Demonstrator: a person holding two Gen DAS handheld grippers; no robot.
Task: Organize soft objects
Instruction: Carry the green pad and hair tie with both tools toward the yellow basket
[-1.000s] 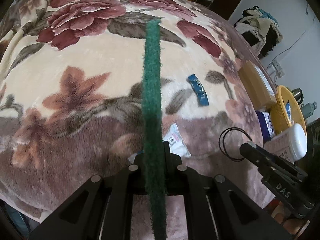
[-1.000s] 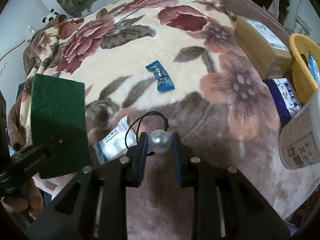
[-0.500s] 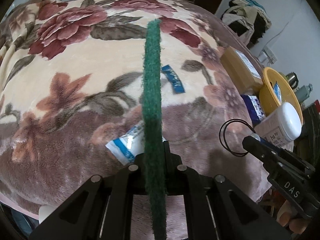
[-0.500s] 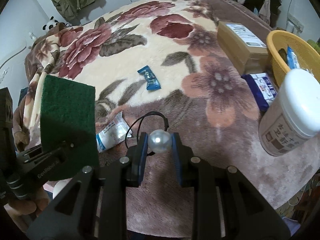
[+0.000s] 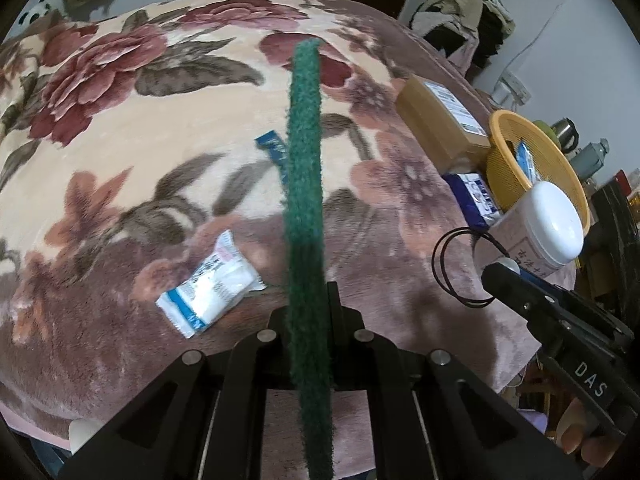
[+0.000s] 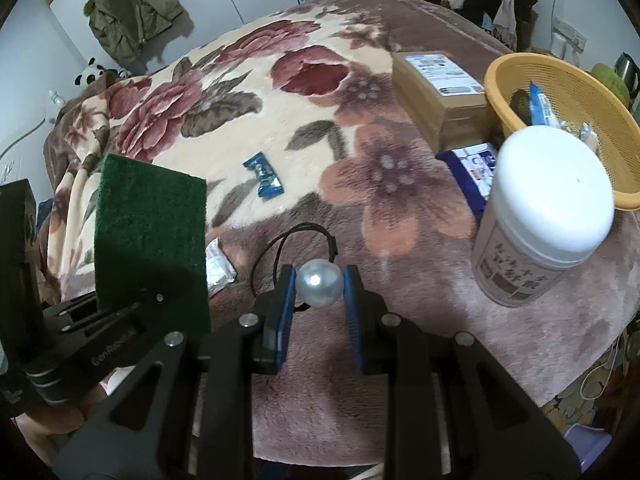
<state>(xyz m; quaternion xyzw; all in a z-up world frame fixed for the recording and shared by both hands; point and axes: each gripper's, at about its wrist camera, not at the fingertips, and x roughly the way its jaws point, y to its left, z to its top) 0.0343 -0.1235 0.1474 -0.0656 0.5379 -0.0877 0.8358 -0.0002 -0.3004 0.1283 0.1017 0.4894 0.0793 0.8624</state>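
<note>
Both tools have shifted toward the yellow basket: left tool clamps a fuzzy green scouring pad, right tool pinches a pearly bead, seemingly on a hair tie.

A cardboard box lies on the floral blanket beside a white-lidded jar; an olive jacket hangs on the wardrobe, a panda toy nearby
</note>
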